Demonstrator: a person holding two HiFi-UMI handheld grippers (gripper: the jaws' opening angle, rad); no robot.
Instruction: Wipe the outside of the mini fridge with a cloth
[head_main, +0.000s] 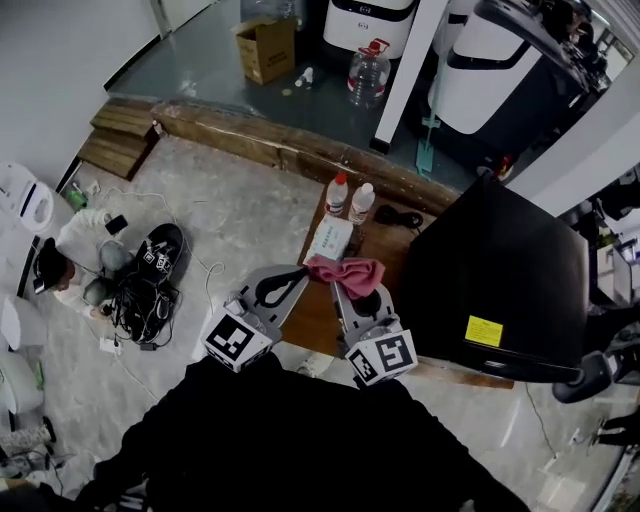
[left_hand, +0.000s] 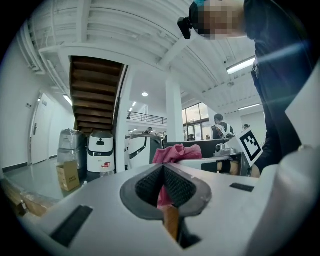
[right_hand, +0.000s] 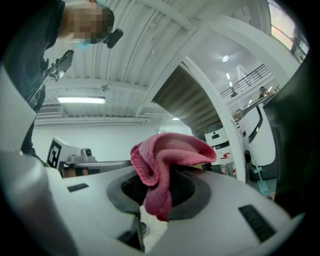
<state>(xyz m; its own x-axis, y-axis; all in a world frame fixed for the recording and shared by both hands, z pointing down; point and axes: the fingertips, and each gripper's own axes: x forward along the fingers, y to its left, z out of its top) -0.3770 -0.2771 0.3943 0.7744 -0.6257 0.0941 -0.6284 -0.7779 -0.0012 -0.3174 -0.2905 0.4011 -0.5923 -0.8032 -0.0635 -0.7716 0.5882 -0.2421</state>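
**Right claw (right_hand: 159, 192) clamped on pink cloth (right_hand: 167, 155), mini fridge (head_main: 500, 270) not yet touched**

Low in the centre of the head view, the right claw holds the pink cloth bunched between its closed pads, with folds spilling above the jaws. Just to its left, the left claw (left_hand: 164, 187) has its jaws together on nothing. The cloth seen in its view lies beyond the pads, not between them.

Both claws hang over the near edge of a wooden table (head_main: 315, 310). Filling the right of the frame, the black mini fridge stands on that table, a yellow sticker (head_main: 484, 331) on the face turned to the camera. The cloth is near the fridge's left side but apart from it.

Farther up the table lie a white packet (head_main: 330, 238) and two bottles (head_main: 338, 193).

The step in hand looks like the carry to the fridge, with wiping not begun. The next move calls for swinging the right claw rightward and pressing the cloth flat against a fridge panel, firm enough that fabric, not the claw, meets the surface.
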